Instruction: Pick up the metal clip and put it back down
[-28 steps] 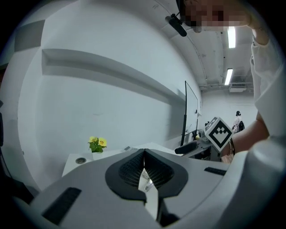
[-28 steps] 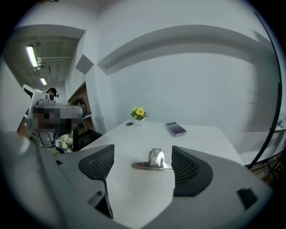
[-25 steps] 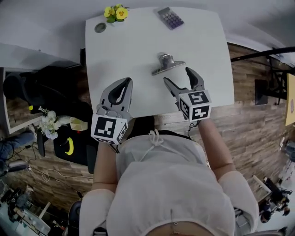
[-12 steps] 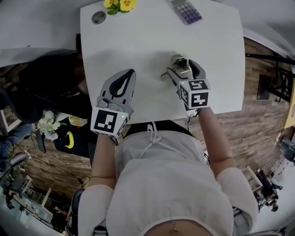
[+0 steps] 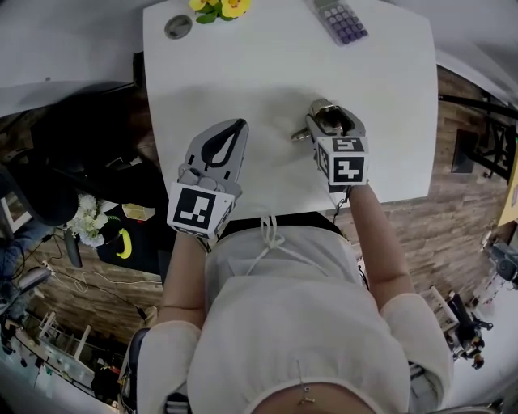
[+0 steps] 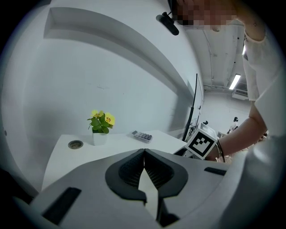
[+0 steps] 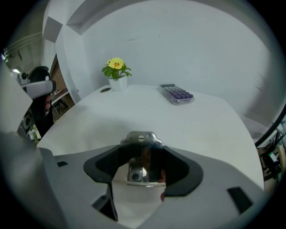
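Observation:
The metal clip (image 7: 141, 154), a shiny silver bulldog clip, lies on the white table (image 5: 243, 73). My right gripper (image 5: 328, 120) stands over it, and only the clip's end (image 5: 301, 136) shows at the left of the jaws in the head view. In the right gripper view the clip sits between the two dark pads (image 7: 183, 170). The jaws are closing on it, their tips close beside its sides, and the clip still rests on the table. My left gripper (image 5: 233, 129) is shut with nothing in it and hovers over the table's near left part.
A small pot of yellow flowers (image 5: 218, 6) and a round grey disc (image 5: 178, 27) stand at the table's far left. A calculator (image 5: 344, 20) lies at the far right. The table's near edge (image 5: 283, 212) runs just in front of the person's body.
My right gripper has moved forward over the clip, and its jaws have narrowed around it. The head camera has shifted a little. The left gripper has stayed shut and moved slightly right.

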{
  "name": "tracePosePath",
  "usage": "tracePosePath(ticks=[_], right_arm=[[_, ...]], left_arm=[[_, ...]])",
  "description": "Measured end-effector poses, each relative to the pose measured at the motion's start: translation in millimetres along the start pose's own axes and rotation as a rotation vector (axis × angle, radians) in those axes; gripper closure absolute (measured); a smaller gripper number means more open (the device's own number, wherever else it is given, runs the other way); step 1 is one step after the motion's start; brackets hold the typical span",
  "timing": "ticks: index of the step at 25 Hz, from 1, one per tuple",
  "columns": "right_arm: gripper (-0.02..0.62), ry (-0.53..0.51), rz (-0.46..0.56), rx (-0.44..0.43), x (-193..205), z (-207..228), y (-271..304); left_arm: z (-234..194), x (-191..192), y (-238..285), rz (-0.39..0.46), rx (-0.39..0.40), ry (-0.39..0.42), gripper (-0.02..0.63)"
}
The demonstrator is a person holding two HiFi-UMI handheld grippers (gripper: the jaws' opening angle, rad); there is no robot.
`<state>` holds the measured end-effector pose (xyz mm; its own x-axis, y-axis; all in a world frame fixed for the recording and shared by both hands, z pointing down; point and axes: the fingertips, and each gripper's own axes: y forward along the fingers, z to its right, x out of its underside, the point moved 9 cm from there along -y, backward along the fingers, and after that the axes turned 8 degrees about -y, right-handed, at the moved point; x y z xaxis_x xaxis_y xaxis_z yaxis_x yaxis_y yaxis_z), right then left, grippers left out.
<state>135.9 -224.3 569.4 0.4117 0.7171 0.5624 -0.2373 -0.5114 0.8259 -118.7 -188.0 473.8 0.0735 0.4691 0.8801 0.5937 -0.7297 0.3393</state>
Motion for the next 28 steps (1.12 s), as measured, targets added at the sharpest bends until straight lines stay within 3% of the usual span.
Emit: tracePosePath(ticks=[6,10,28], right_arm=[[0.301,0.016,-0.02,-0.004,-0.2,0.2,-3.4],[0.302,0.018,0.032,0.009,-0.6,0.0,-19.0],[0.303,-0.071,0.567,0.098,-58.5,7.4,-195.9]], left_arm=[[2.4,-5.6,-7.5,0.011,-0.004,0.009,0.588],[10.3,-10.1,-17.0,0.027,-0.012,0.023,0.588],[85.4,-81.1,-72.1,0.193,-0.05,0.197,0.588]])
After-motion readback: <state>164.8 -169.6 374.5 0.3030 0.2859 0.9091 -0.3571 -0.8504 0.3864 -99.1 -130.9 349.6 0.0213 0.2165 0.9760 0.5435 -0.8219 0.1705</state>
